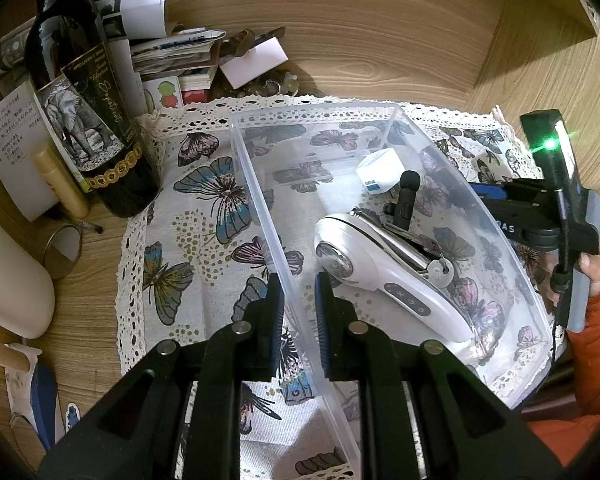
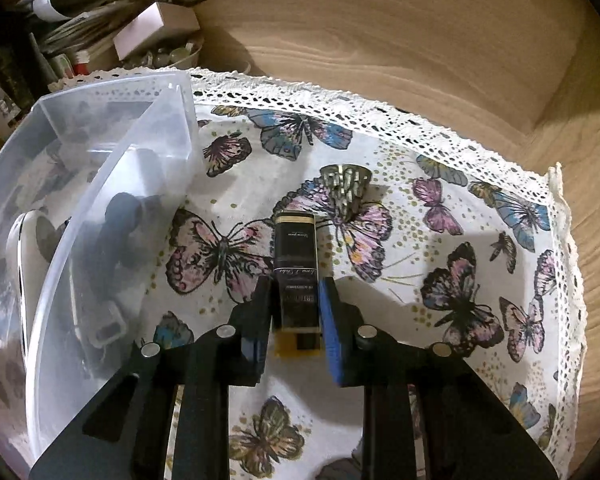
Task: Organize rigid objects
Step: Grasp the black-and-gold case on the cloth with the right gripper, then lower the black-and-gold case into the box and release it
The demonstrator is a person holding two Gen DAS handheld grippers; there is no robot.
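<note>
Black-and-gold lipstick tube (image 2: 298, 276) lies on the butterfly tablecloth (image 2: 440, 240), at approx 6 o'clock of a gold hair claw clip (image 2: 346, 184). Right gripper (image 2: 296, 304) straddles the tube; the pads look to be touching its sides, so it seems gripped, not yet lifted. Clear plastic bin (image 1: 260, 184) sits at 9 o'clock of the tube, holding a white fabric shaver (image 1: 380, 272), keys (image 1: 436, 264), a black clip mic (image 1: 406, 200) & a white cube (image 1: 378, 170). Left gripper (image 1: 300, 312) straddles the bin's wall, pads a little apart from it, not clamped. To do well: squeeze mid-tube, lift level, clear the rim, lower in gently. Tube lettering too blurred to read. Wine bottle (image 1: 88, 120) label shows an elephant, "Appellation" partly legible.
</note>
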